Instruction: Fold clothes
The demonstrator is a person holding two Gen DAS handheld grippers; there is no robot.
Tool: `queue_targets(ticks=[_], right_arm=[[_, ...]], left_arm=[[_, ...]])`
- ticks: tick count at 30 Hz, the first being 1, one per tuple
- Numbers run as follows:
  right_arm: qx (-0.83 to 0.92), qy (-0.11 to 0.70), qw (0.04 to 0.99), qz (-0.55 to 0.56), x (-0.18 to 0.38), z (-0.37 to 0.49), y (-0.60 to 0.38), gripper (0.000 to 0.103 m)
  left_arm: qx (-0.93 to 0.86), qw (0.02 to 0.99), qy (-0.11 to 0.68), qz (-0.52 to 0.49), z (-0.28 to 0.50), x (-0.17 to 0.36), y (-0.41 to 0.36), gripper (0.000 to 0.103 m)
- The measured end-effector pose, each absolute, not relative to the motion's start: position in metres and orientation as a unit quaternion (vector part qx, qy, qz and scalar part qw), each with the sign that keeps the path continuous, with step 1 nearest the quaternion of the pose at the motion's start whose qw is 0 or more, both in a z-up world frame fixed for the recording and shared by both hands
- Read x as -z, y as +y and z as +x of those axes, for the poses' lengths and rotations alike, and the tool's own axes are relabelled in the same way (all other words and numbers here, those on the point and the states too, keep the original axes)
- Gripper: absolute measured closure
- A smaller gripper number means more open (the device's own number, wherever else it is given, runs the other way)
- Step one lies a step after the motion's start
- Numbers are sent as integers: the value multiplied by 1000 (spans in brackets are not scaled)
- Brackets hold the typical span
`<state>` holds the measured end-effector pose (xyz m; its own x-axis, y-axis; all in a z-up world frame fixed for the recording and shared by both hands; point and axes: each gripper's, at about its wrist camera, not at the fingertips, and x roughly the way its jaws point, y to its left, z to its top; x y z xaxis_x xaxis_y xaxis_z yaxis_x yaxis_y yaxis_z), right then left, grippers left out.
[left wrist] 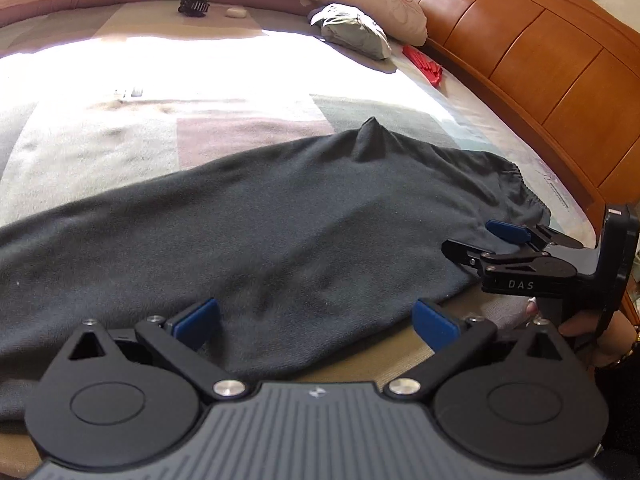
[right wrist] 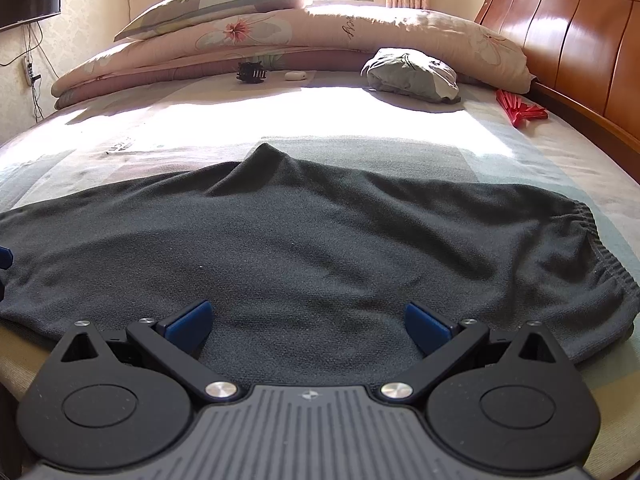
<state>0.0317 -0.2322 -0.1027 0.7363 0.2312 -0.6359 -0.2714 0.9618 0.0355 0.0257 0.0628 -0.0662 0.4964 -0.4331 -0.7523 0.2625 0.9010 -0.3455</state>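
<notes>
Left wrist view. The left gripper (left wrist: 316, 320) stood with its blue pads wide apart and nothing clamped between them. The dark grey knit garment with an elastic waistband (left wrist: 280, 220) lay flat across the patchwork bedspread (left wrist: 160, 128), directly ahead of and partly beneath the open pads; its near hem ran just in front of them. Off to the right of these tongs, the right gripper (left wrist: 492, 240) hovered at the waistband end, blue pads parted, not biting cloth as far as could be seen. A hand (left wrist: 600, 332) held its handle.

Right wrist view. The right gripper's pads were likewise spread, empty, with the garment's near edge between and just ahead of them. The gathered waistband lay to the right of the tongs; a raised peak of cloth sat well ahead, near the far edge. A folded grey-green bundle (right wrist: 412, 76) and red hangers (right wrist: 520, 110) lay far beyond — clear of the work.

Judgement: grasp stage, before a fold. To do it well, both tongs should take the near hem at matching points, pinch through all layers, and lift evenly — the peak ahead likely needs flattening so the fold lies square.
</notes>
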Motion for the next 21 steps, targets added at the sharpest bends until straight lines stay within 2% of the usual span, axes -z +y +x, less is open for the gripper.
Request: queue_targets(ticks=[3,8,13,18,21], right_arm=[[-133,340,931,-30,102,32,-231,0],[-123,349,928,-32,101,35,-227,0],[-113,356,927,-33,99,34,-225,0],[-108,380,918,-33,87,32,-220,0],[-142,360,922,-1,68,27,-207,0]], left_arm=[[212,855,459,-114,22,64,81,1],[169,880,435,-92,21,40,111,1],[150,850,492,-113,20,66,135,1],[170,863,458,-126,17,49,136,1],[183,867,439,-151,37,30,132,1]])
